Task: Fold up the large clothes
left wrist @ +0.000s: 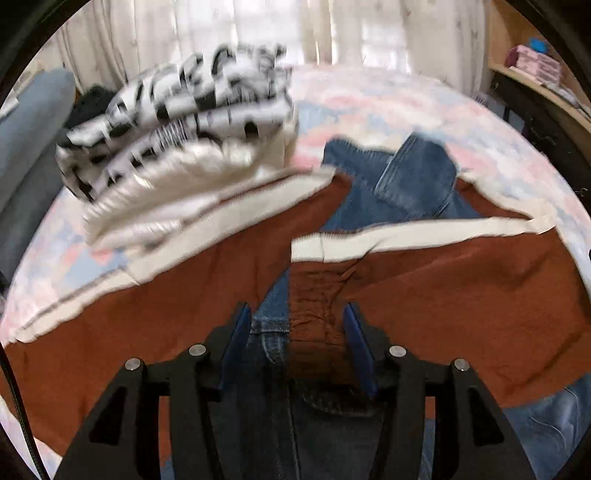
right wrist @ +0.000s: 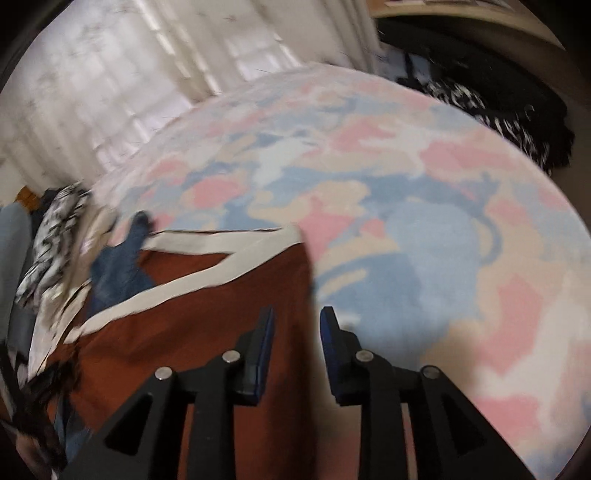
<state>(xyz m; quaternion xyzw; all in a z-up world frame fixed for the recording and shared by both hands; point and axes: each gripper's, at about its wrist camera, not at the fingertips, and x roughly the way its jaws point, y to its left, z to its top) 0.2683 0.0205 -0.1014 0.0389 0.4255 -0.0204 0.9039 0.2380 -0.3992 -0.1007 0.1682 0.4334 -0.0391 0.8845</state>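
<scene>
Rust-brown knit garment with cream trim (left wrist: 461, 295) spread over blue denim jeans (left wrist: 406, 184) on pastel bedspread (right wrist: 424, 221).
Left tongs (left wrist: 295, 325) and right tongs (right wrist: 297, 325) both spread, pinching nothing.

A bed (right wrist: 424, 221) under a pastel cover patched pink, blue and cream fills the room's middle. Behind it, at twelve o'clock, pale sheer curtains (left wrist: 258, 26) glow with daylight. A wooden shelf (left wrist: 546, 85) stands at two o'clock.

My left gripper (left wrist: 295, 325) and right gripper (right wrist: 297, 325) are matte black, blue pads inside the jaws, silver screws behind.
</scene>
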